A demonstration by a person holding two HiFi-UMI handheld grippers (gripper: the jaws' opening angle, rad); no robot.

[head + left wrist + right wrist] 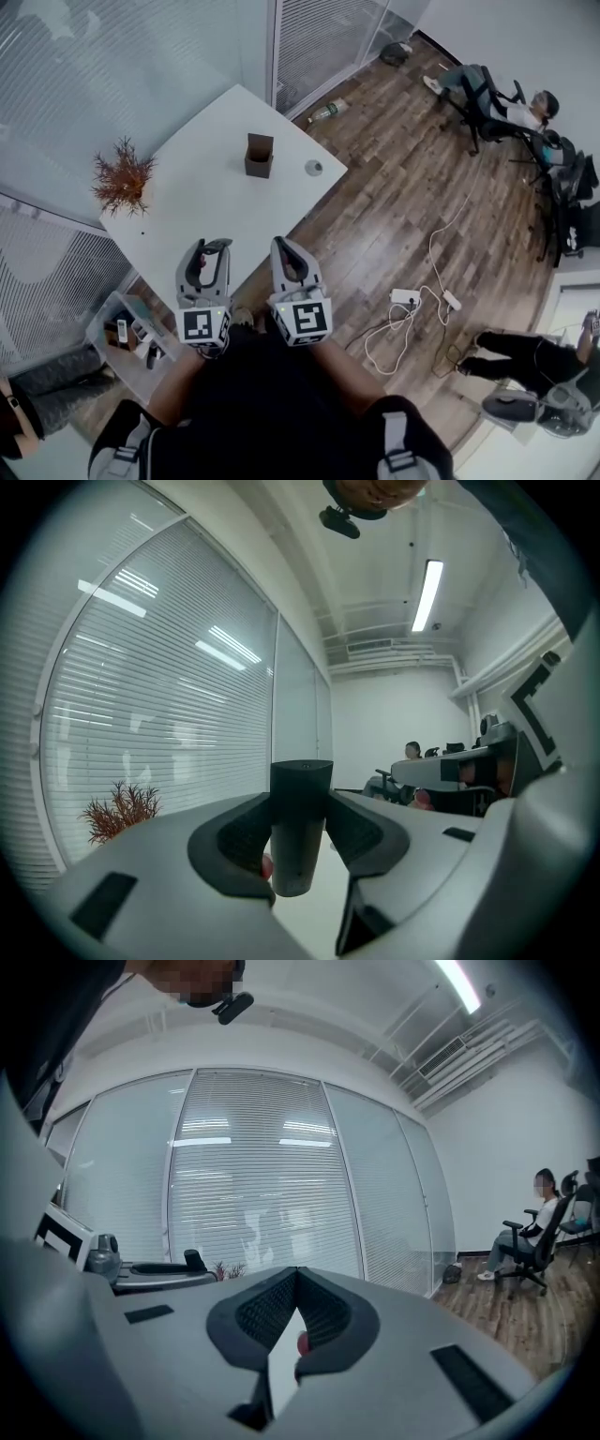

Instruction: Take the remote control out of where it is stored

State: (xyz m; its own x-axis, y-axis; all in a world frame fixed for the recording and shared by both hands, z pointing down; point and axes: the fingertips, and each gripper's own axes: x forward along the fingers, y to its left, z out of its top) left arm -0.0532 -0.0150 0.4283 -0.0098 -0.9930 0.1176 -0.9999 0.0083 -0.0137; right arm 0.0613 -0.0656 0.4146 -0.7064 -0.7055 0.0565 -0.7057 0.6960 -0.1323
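While both grippers hung above the near corner of the white table (211, 202), the left gripper (208, 251) gripped the dark remote control (300, 822) between its jaws. The right gripper (284, 246) was pressed together, empty. Beyond, a brown holder (259, 155) stood near the table's far edge.

A white desk (206, 202) is seen carrying a brown open box (259, 156), with a small round grey object (313, 168) set just right of the box and a reddish dried plant (123, 178) placed well left of it.
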